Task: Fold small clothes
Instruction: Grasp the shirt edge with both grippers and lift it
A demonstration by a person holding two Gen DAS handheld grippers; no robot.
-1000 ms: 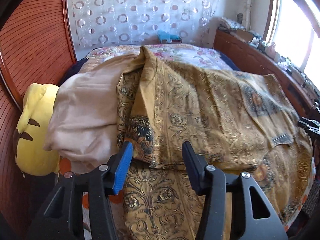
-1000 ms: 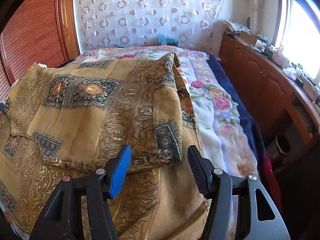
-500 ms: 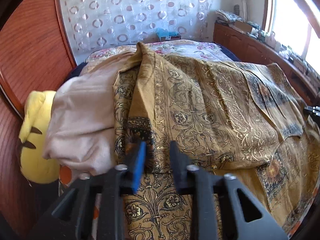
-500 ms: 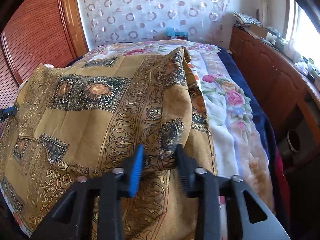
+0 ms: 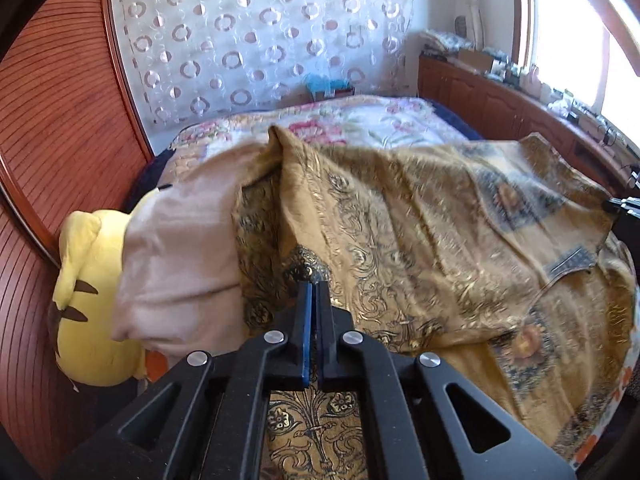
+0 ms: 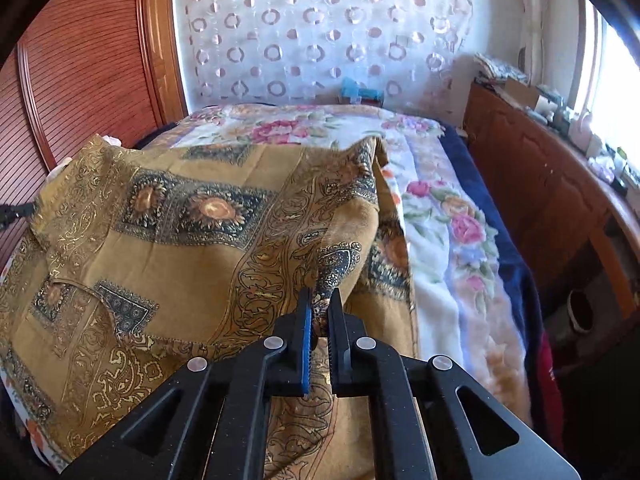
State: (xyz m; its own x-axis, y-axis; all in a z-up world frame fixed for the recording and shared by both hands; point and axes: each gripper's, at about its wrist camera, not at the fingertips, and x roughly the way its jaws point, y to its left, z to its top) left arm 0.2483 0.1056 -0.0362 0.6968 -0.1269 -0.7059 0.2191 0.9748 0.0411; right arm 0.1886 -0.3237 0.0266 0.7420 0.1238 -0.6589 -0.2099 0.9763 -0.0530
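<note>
A mustard-gold patterned cloth [image 5: 420, 216] with dark ornate borders lies folded over on the bed; it also shows in the right wrist view [image 6: 180, 220]. My left gripper [image 5: 314, 286] is shut on the near-left corner of its upper layer. My right gripper [image 6: 322, 300] is shut on the near-right corner, which bunches between the jaws. Both corners are lifted a little off the lower layer. The other gripper's tip peeks in at the right edge of the left view [image 5: 624, 204] and at the left edge of the right view [image 6: 16, 212].
A beige pillow [image 5: 180, 256] and a yellow plush toy [image 5: 88, 300] lie left of the cloth against the wooden headboard [image 5: 52, 120]. A floral blanket [image 6: 440, 220] covers the bed to the right. A wooden cabinet [image 6: 540, 184] runs along the window side.
Both grippers went from open around the cloth's near corners to shut on them. The corners have risen slightly and the cloth has pulled up with them.
</note>
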